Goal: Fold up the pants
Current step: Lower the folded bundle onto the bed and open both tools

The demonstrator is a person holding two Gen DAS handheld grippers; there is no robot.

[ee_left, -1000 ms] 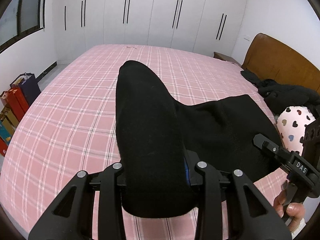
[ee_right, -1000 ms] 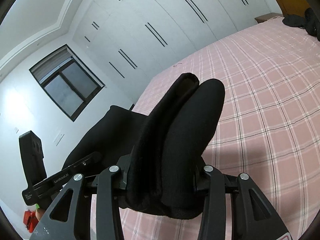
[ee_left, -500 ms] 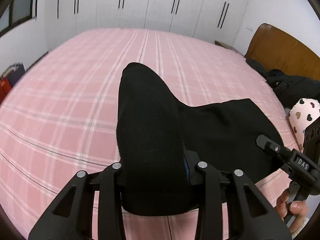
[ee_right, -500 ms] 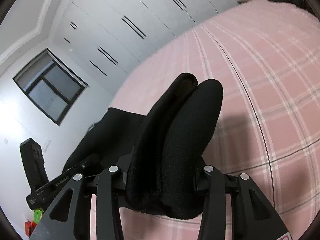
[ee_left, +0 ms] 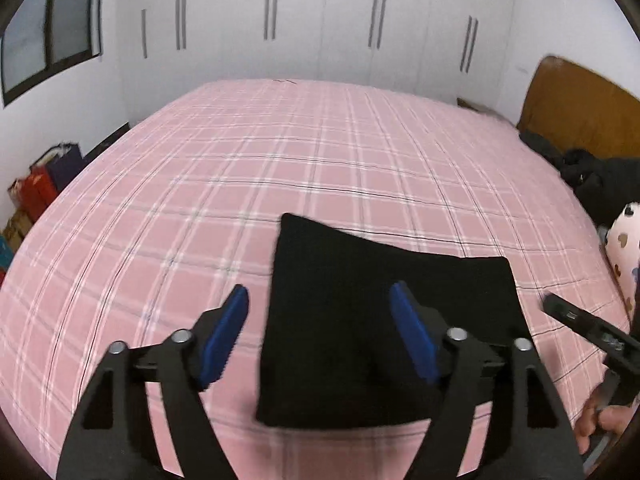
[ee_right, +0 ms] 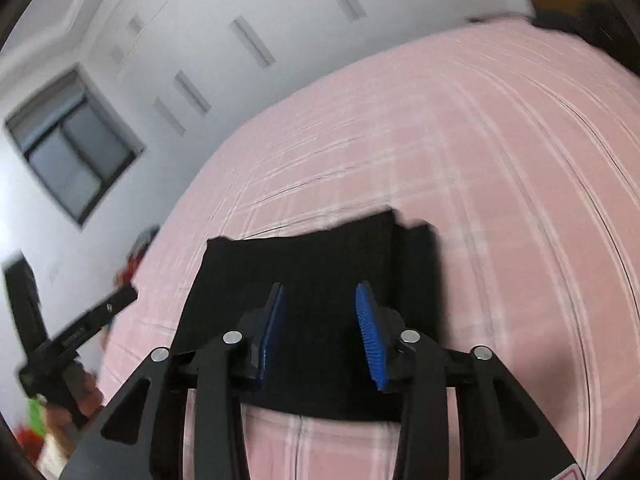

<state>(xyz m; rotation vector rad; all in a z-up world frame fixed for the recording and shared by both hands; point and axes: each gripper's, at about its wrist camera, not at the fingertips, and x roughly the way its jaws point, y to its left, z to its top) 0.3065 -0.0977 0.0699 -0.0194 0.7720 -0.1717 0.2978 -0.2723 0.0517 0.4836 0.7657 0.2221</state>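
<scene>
At nine o'clock in the left wrist view, bags and boxes point(ee_left: 28, 200) stand on the floor beside the bed point(ee_left: 200, 184), partly cut off by the lens edge; the left tool point(ee_left: 320, 336) hangs above the bed with its blue pads point(ee_left: 224, 336) spread wide and nothing between them, where half a second ago it was clamped on a raised bunch of black cloth; the pants point(ee_left: 384, 320) now lie flat on the pink plaid cover as a squarish folded packet, at six o'clock in the frame, directly under and ahead of that tool; this reads as the fold laid down and let go, so the task looks close to finished or ready for a last tidy. In the right wrist view the right tool point(ee_right: 320, 332) has likewise released; its pads are apart, though narrower than the left's, and empty, with the pants point(ee_right: 304, 272) beneath them. At three o'clock in the left view a dark heap of clothes point(ee_left: 600, 176) and a heart-patterned pillow point(ee_left: 624, 240) sit by the headboard point(ee_left: 580, 112). The right view is motion-blurred; a separate flap at the packet's right edge suggests uneven layers, but I cannot tell; its near edge is hidden behind the tool arms.
</scene>
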